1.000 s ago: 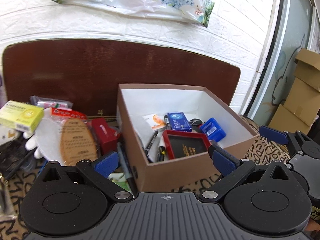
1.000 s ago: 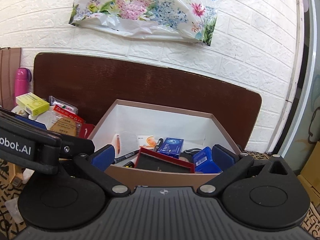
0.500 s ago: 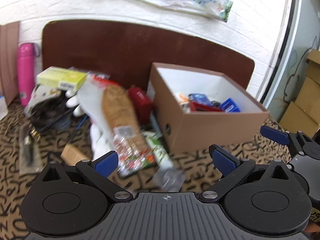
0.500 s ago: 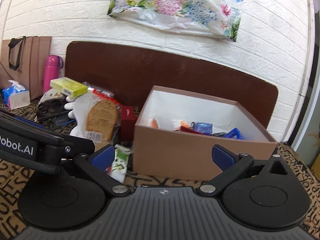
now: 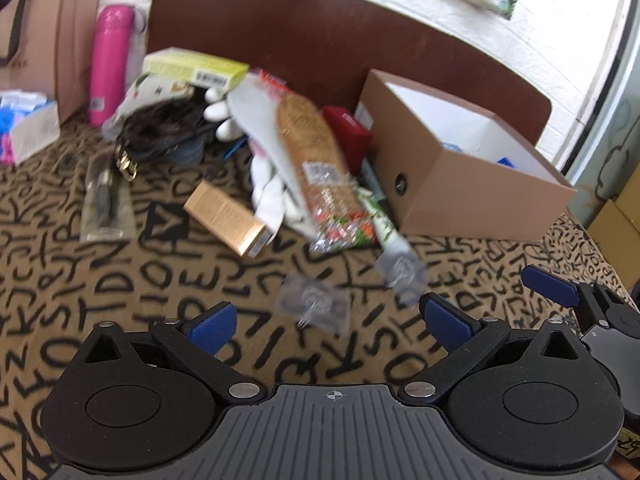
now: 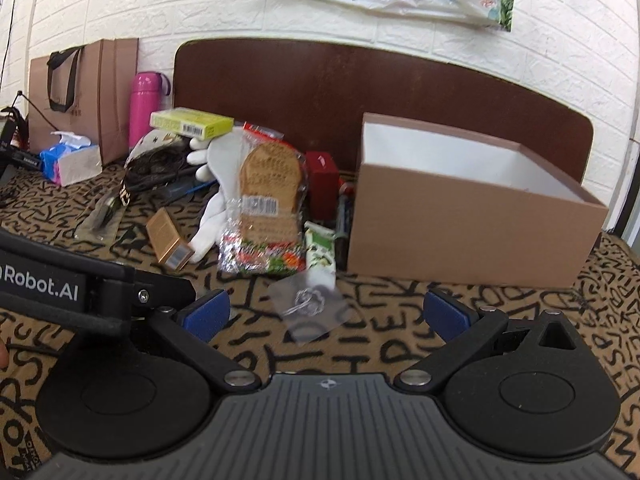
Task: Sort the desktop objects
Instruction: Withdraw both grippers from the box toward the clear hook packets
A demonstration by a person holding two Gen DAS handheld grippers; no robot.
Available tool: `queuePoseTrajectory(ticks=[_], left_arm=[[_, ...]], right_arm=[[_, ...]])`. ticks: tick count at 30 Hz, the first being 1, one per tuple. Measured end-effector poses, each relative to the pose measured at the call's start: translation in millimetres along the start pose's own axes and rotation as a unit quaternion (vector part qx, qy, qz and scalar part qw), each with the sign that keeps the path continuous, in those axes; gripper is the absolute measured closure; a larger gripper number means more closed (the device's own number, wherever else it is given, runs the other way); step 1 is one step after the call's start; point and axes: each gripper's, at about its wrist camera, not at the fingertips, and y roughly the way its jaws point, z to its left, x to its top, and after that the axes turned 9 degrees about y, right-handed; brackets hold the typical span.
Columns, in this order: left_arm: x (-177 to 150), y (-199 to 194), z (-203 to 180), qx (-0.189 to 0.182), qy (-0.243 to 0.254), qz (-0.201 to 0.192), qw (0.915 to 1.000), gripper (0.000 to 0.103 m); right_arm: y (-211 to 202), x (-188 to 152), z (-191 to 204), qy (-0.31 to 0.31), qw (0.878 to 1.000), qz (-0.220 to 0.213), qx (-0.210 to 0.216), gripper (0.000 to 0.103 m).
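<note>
Both grippers have drawn back from the open brown cardboard box with white lining [image 6: 472,216], which a second ago filled the near view and now sits at the far right of the letter-patterned brown tablecloth [image 5: 120,280]. The left gripper [image 5: 326,322] and the right gripper [image 6: 326,312] each hover with blue pads spread wide and nothing between them. A small clear plastic packet holding a metal trinket [image 6: 310,304] lies on the cloth just beyond the right gripper's gap. Left of the box lies the clutter: a cellophane-wrapped brown insole pack [image 6: 266,196], white gloves [image 5: 268,184], a tan oblong carton [image 5: 226,218], a red box [image 6: 320,184], a yellow-green carton [image 6: 192,122] and a pink bottle [image 5: 108,60]. Only the left wrist view, looking down, catches blue items inside the box and a second clear packet [image 5: 400,270]; only the right wrist view shows the brown paper bag's black handle [image 6: 62,80].
</note>
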Motion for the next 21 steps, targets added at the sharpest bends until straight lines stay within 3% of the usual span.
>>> queuePoseTrajectory(ticks=[11, 21], left_arm=[[-3.5, 20.1, 14.8, -0.016, -0.017, 0.016, 0.9996, 0.000], [1.3, 46.9, 18.9, -0.025, -0.028, 0.043, 0.9984, 0.010]], right_arm=[[18.1, -9.1, -0.1, 0.007, 1.000, 0.029, 0.005, 0.000], [36.3, -18.0, -12.5, 0.010, 0.998, 0.057, 0.000, 0.001]])
